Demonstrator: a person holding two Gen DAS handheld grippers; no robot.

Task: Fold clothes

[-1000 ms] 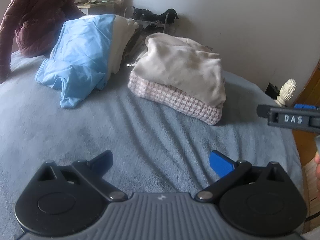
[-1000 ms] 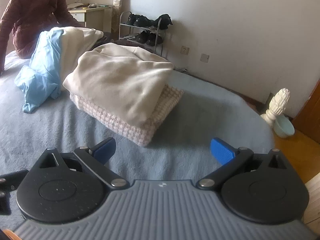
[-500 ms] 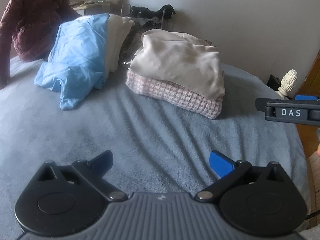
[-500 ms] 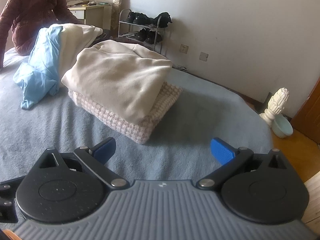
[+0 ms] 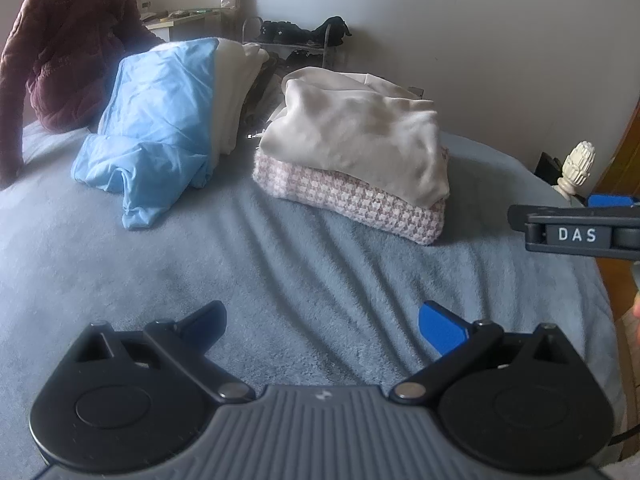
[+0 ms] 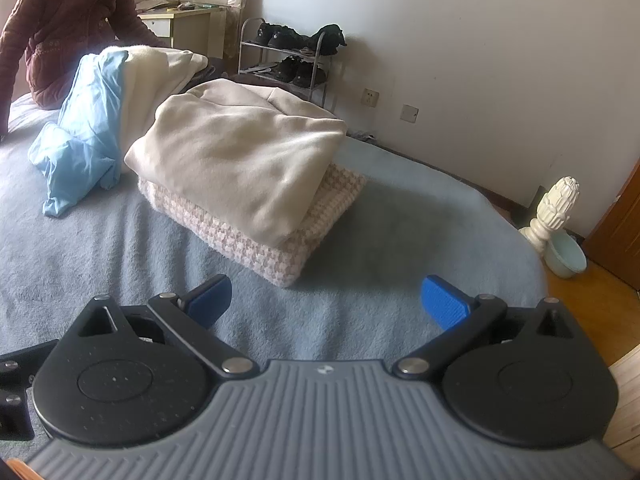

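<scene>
Both handheld grippers have edged back slightly from a second ago, the folded stack sitting a little farther off in each view. Over the grey-blue fleece bedspread [image 5: 280, 280], the left gripper [image 5: 322, 326] hangs with fingers spread wide and empty; the right gripper [image 6: 326, 300] likewise gapes, gripping nothing. Ahead, a folded cream sweatshirt [image 6: 240, 152] lies atop a folded pink-and-white houndstooth knit [image 6: 256, 246]. Beside them slumps an unfolded light-blue garment [image 5: 156, 128] against a cream cloth pile [image 6: 156, 68]. A person in a maroon quilted coat [image 6: 68, 20] leans on the bed beyond.
</scene>
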